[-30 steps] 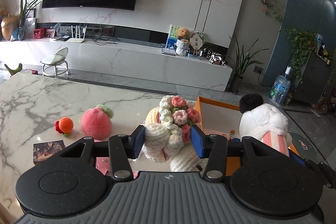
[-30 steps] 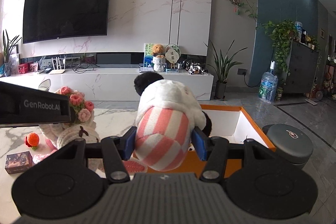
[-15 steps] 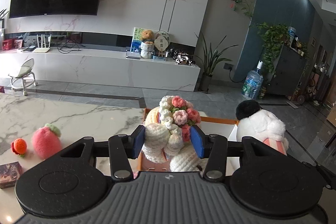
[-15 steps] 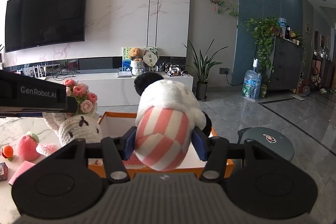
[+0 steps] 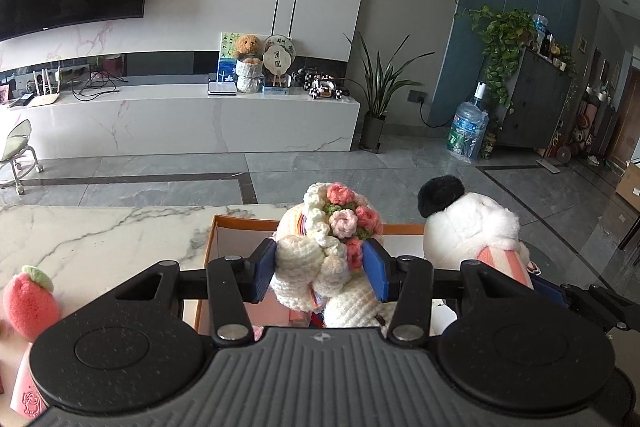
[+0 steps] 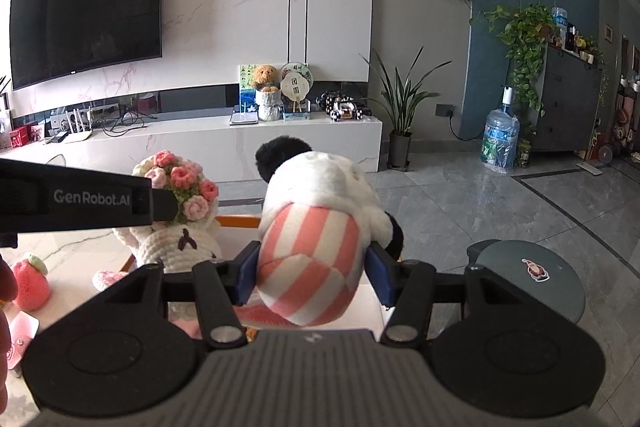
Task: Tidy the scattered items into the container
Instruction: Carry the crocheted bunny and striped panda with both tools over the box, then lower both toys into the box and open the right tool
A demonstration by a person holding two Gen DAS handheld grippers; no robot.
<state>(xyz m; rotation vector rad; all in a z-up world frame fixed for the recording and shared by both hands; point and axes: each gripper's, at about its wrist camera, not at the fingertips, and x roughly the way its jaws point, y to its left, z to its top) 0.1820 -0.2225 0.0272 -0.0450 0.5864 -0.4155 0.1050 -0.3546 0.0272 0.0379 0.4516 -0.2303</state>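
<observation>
My left gripper is shut on a cream crochet bunny with a crown of pink flowers, held over the orange-rimmed box. My right gripper is shut on a white plush panda with a pink-and-white striped body and black ears. The panda hangs to the right of the bunny in the left wrist view. The bunny and the left gripper's black body fill the left side of the right wrist view. The box's orange rim peeks out between the two toys.
A pink plush strawberry lies on the marble table left of the box, also the strawberry. A pink item sits at the near left. A round grey stool stands right of the table.
Both grippers have swung to the right with their toys, from over the table to over the box. The orange ball and the small dark box have slid out of view.
</observation>
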